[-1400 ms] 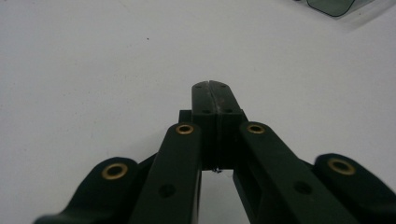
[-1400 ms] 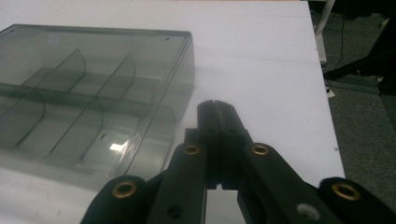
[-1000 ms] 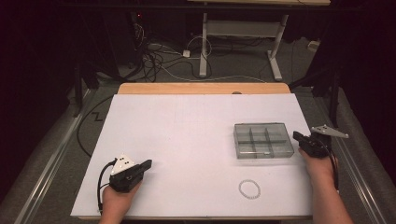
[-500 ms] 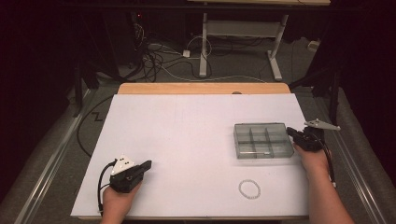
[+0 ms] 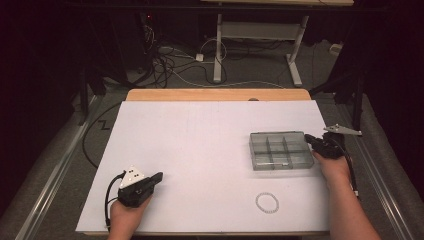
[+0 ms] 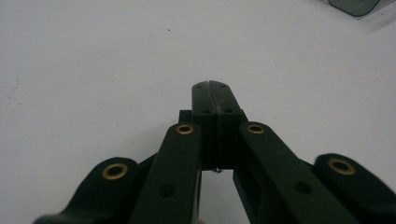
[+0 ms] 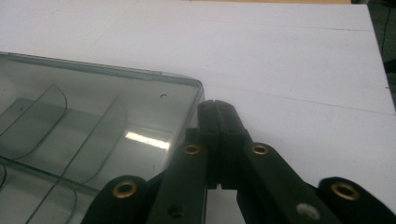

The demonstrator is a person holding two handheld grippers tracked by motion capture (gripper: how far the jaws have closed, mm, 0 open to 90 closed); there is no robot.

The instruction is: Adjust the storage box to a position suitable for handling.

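Observation:
A clear grey plastic organiser box [image 5: 279, 150] with several divided compartments lies on the white table sheet [image 5: 200, 145] at the right. My right gripper [image 5: 309, 137] is at the box's far right corner, jaws shut with nothing between them; its own view has the tips [image 7: 215, 106] against the box wall [image 7: 93, 116]. A small beaded bracelet ring [image 5: 267, 202] lies near the front edge, below the box. My left gripper [image 5: 159, 176] rests at the front left, shut and empty, its tips [image 6: 213, 88] over bare sheet.
The wooden table edge [image 5: 215, 94] runs along the back. Beyond it stand a white desk frame [image 5: 257, 35] and loose cables [image 5: 170, 60] on the floor. A metal rail [image 5: 50, 175] flanks the table's left side.
My right gripper has moved left, from just off the table's right edge to the box's far right corner. The left gripper has stayed put.

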